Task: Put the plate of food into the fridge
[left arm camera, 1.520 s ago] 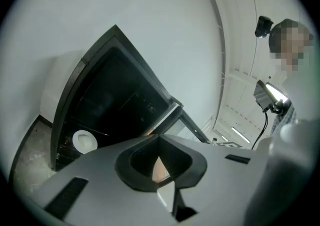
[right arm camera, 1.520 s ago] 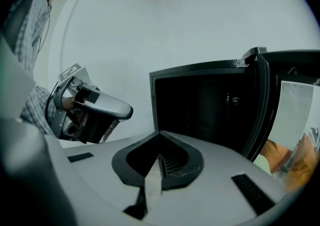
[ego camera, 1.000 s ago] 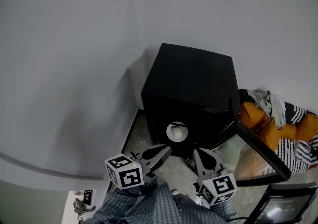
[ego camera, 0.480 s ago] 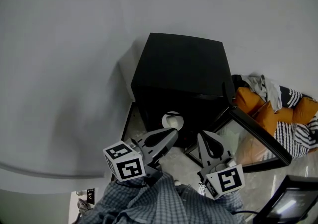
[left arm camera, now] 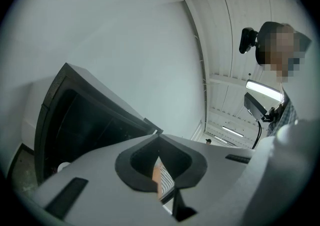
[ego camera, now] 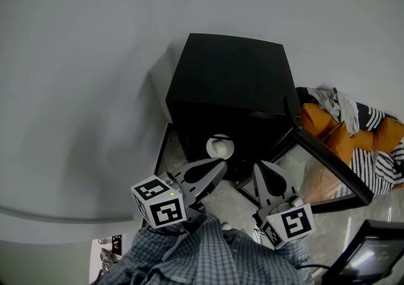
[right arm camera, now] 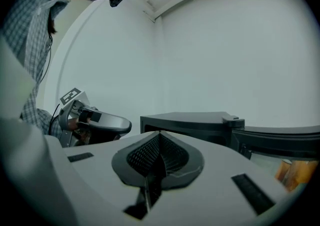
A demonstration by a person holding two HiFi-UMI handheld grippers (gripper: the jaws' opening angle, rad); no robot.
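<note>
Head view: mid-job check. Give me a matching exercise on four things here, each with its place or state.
Things:
1. plate
2. fridge door
3. left tool
4. orange cushions

Places or states:
A. shut, holding nothing
B. inside the black fridge
C. heaped to the right of the fridge
D. swung open

Pairs: 1-B; 2-D; 3-A; 4-C
</note>
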